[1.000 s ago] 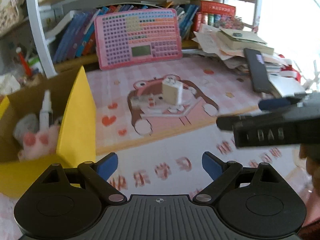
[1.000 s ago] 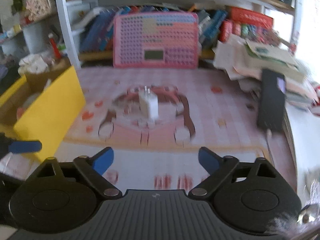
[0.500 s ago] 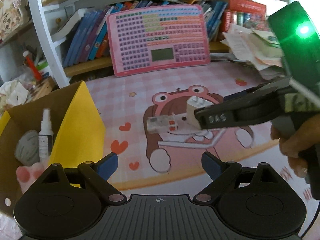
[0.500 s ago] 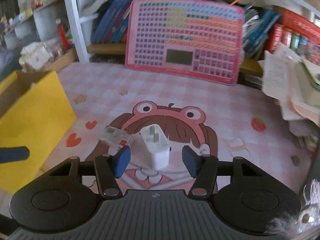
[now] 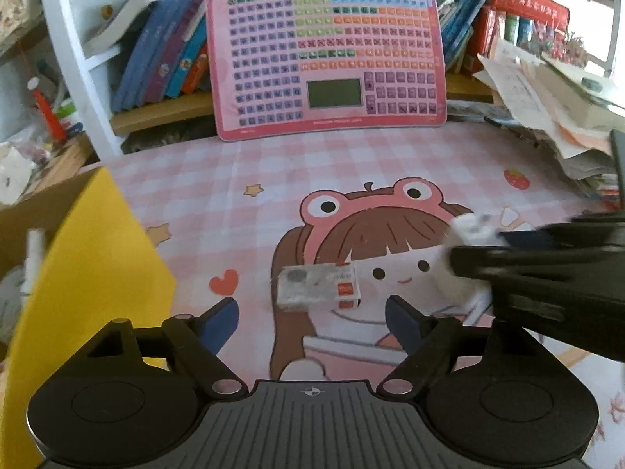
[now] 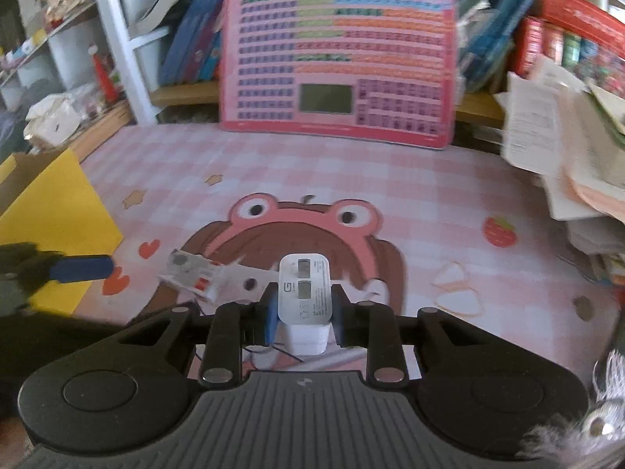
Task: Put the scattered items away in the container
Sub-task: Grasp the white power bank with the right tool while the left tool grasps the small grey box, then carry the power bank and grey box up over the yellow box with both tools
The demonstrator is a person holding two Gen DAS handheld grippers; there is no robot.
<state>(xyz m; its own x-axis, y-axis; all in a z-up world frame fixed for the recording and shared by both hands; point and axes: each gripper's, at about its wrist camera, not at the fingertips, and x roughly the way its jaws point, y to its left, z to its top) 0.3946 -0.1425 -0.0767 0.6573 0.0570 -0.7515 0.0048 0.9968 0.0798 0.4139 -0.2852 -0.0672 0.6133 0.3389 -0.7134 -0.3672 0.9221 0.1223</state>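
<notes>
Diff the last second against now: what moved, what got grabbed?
The right gripper came forward and closed on the white charger. The left gripper advanced toward the small card pack, jaws closing somewhat, nothing between them. The yellow box and pink keyboard toy stayed put.

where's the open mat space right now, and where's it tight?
Free: the checked mat between the pink keyboard toy and the frog-hat drawing, and the strip beside the yellow box. Tight: the middle, where the battery card, white charger and both grippers meet, and the right edge under the paper pile.
</notes>
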